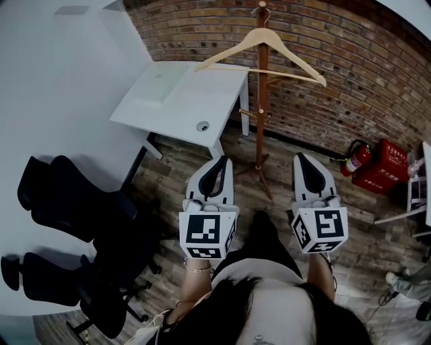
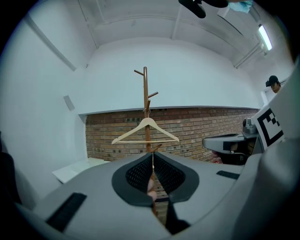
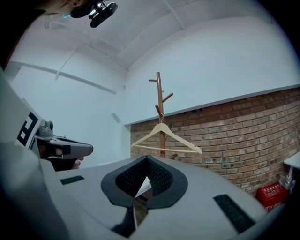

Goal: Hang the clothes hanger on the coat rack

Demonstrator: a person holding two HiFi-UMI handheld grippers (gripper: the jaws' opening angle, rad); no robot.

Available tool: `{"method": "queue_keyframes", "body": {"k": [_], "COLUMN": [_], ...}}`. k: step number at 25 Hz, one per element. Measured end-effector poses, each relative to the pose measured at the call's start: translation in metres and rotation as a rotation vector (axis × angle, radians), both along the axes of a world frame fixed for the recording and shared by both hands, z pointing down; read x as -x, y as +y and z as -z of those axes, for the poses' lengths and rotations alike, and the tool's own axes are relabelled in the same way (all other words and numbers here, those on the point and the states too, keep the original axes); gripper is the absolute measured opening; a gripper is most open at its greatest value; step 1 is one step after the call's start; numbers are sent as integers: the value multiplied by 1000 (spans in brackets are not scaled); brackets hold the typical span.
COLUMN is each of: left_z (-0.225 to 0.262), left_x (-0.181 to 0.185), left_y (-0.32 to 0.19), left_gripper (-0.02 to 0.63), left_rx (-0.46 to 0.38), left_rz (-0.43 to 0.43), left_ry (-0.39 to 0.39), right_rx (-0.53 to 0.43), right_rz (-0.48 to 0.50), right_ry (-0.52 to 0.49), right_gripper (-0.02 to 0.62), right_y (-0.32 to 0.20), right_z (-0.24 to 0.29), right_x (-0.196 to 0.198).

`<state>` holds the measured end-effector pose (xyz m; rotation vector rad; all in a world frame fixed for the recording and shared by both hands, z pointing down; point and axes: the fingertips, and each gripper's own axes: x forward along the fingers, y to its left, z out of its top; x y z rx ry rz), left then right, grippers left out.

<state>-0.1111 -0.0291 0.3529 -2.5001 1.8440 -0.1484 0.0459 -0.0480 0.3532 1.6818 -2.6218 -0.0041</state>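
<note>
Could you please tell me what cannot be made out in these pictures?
- The hanger hook: head view, too small to tell which peg of the coat rack carries it.
- The coat rack foot: both gripper views, hidden behind the left gripper and right gripper themselves.
- The round thing on the desk: head view, too small to name.
- The red box: head view, print too small to read.

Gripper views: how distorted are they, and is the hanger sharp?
Left gripper view: strong fisheye, dark corners, top edge of the brick wall bowed, hanger sharp. Right gripper view: same bowing, hanger clear against the brick. Head view: even light, no glare.
</note>
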Motion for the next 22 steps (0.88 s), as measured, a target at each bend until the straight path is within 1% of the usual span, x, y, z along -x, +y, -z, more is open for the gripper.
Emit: {"method": "queue_keyframes", "body": {"k": [10,22], "left_z": [3,7], "left_x": [-6,-11], "left_y": [20,35], "left_gripper": [18,20], "left_rx": [-4,-10], "left_rz": [-18,-17], "left_ry": [25,17], "right_rx": [-5,-25], "right_rz": [2,7], "right_ry": [5,7], "right_gripper": [35,35], "right_y": [21,36], "right_z": [2,6], "right_x": [-4,-7]}}
